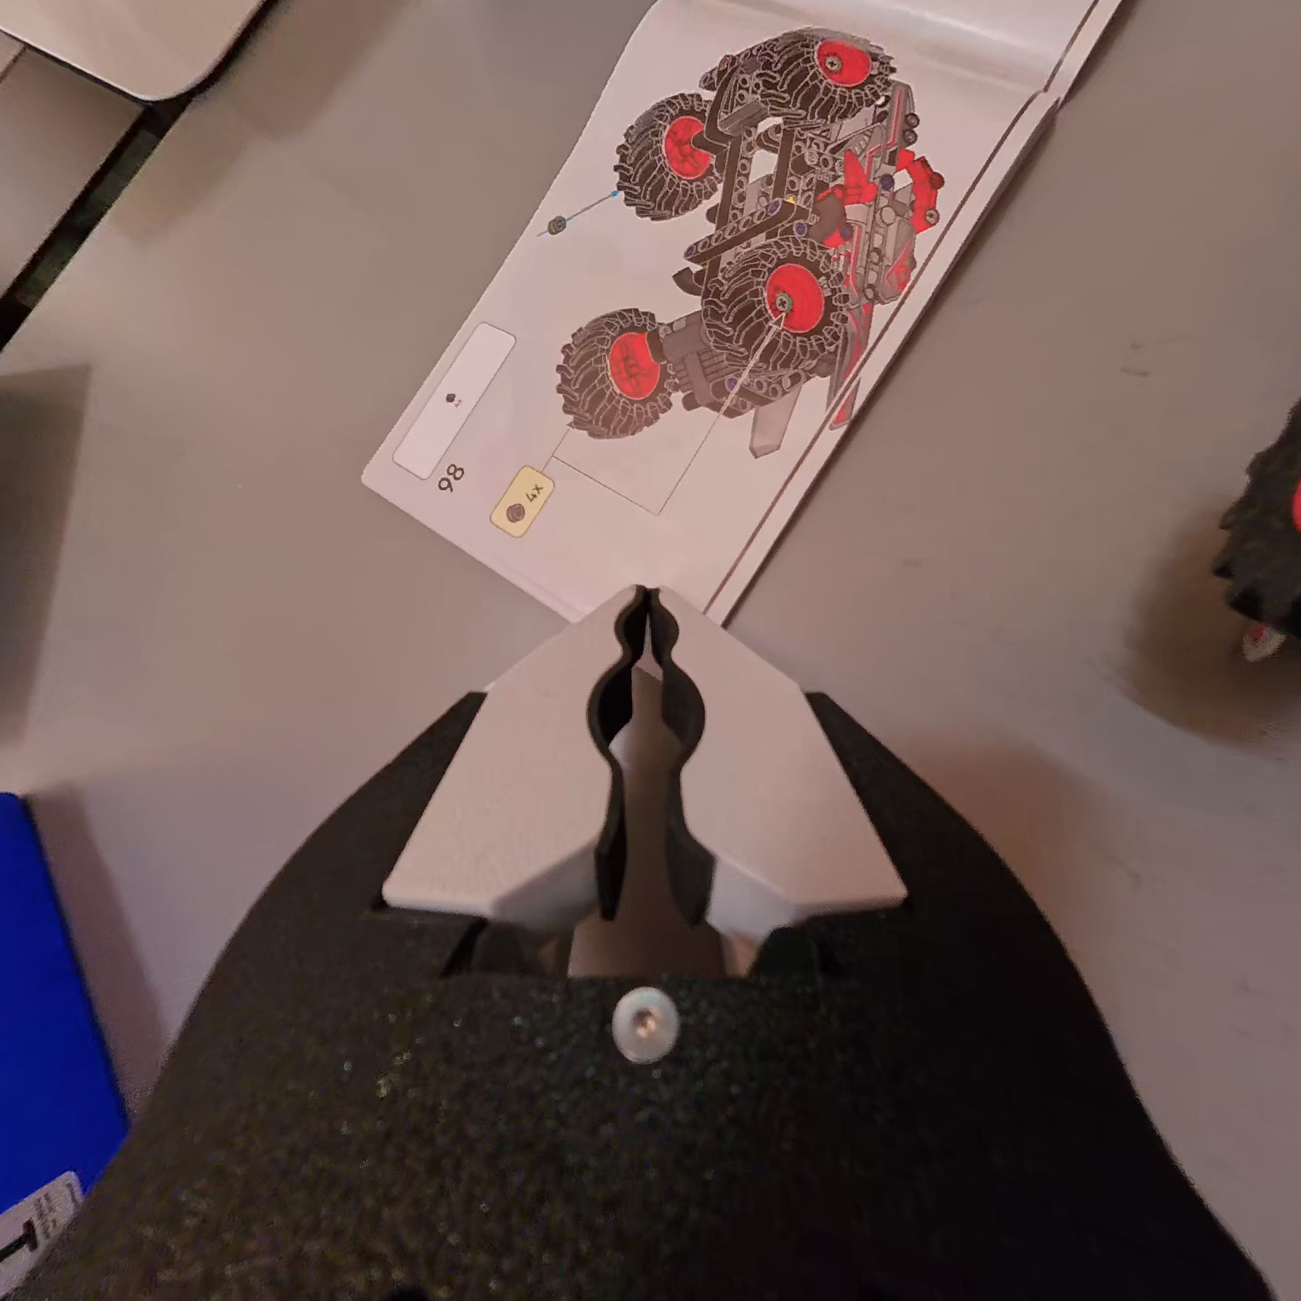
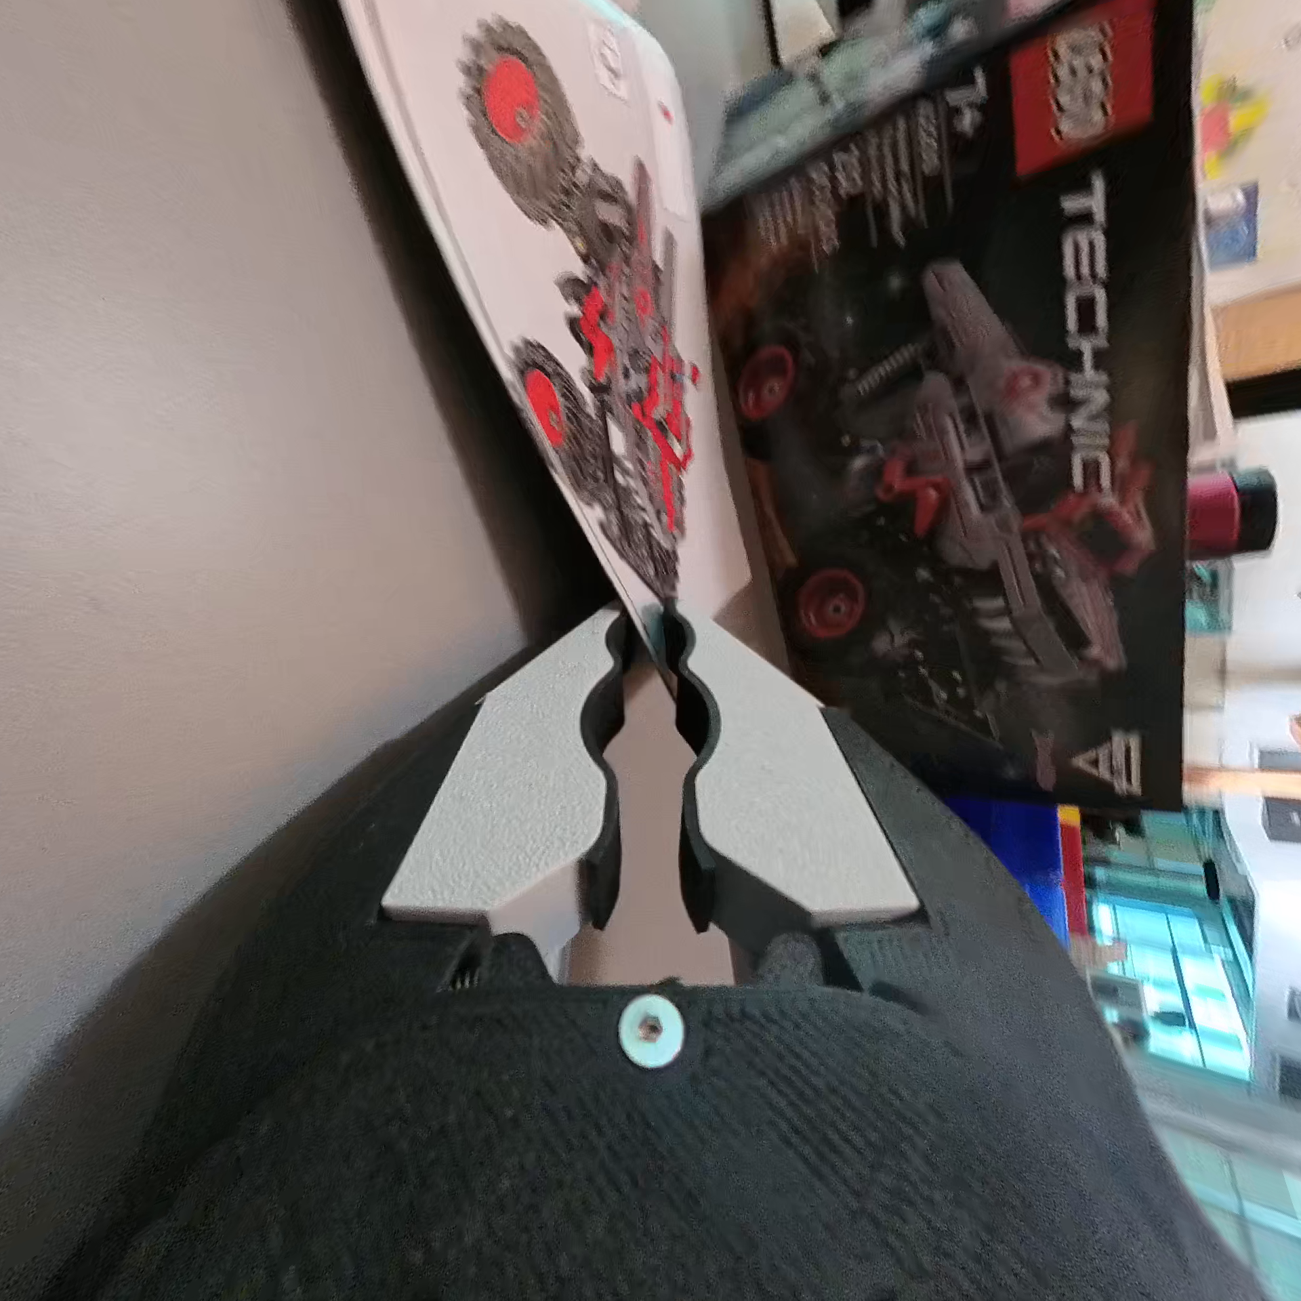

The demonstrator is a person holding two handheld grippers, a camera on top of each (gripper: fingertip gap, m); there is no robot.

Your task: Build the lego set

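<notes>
The instruction booklet (image 1: 633, 338) lies open on the grey table (image 1: 246, 422), its page showing a drawing of a black truck with red wheels. My left gripper (image 1: 646, 598) is shut and empty, its tips just over the booklet's near edge. At the right edge of the left wrist view a black tyre of the built model (image 1: 1267, 549) shows partly. In the right wrist view my right gripper (image 2: 658, 612) is shut on the edge of a booklet page (image 2: 584, 296) and holds it lifted off the table. The view is blurred.
The dark set box (image 2: 950, 422) stands behind the lifted page in the right wrist view. A blue box (image 1: 42, 985) lies at the near left of the table, and a white sheet (image 1: 127, 42) at the far left. A red and black bottle (image 2: 1232, 514) stands beyond the box.
</notes>
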